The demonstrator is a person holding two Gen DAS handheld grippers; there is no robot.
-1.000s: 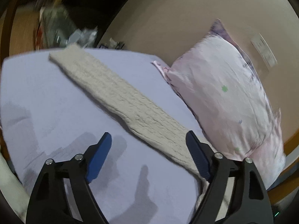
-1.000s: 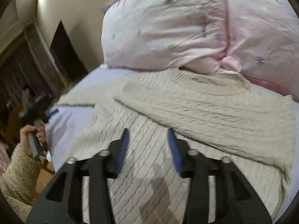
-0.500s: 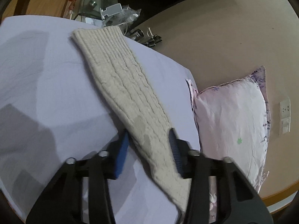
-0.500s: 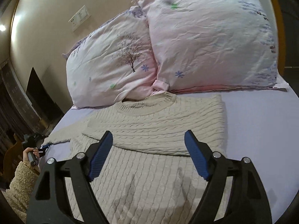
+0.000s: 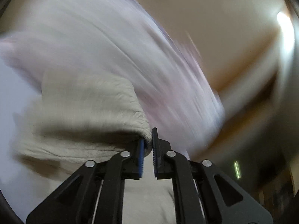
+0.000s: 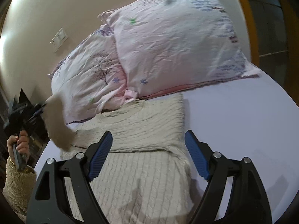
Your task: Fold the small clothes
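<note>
On the bed [image 6: 243, 123], the cream cable-knit sweater [image 6: 142, 130] lay flat below two pink pillows [image 6: 168, 43], its right sleeve already folded across the chest. Half a second before, the left tongs [image 5: 147, 145] were only closing around the left sleeve [image 5: 89, 104] where it lay on the sheet; now they were pressed together on that sleeve's end and had lifted it, the view streaked with motion blur. That suggests the second sleeve fold was under way. The right tongs [image 6: 148, 155] hung spread wide above the torso, gripping nothing. The knit looked thick, ribbed and soft, draping in a heavy loop from the pinch; the pillowcases were thin, creased cotton
</note>
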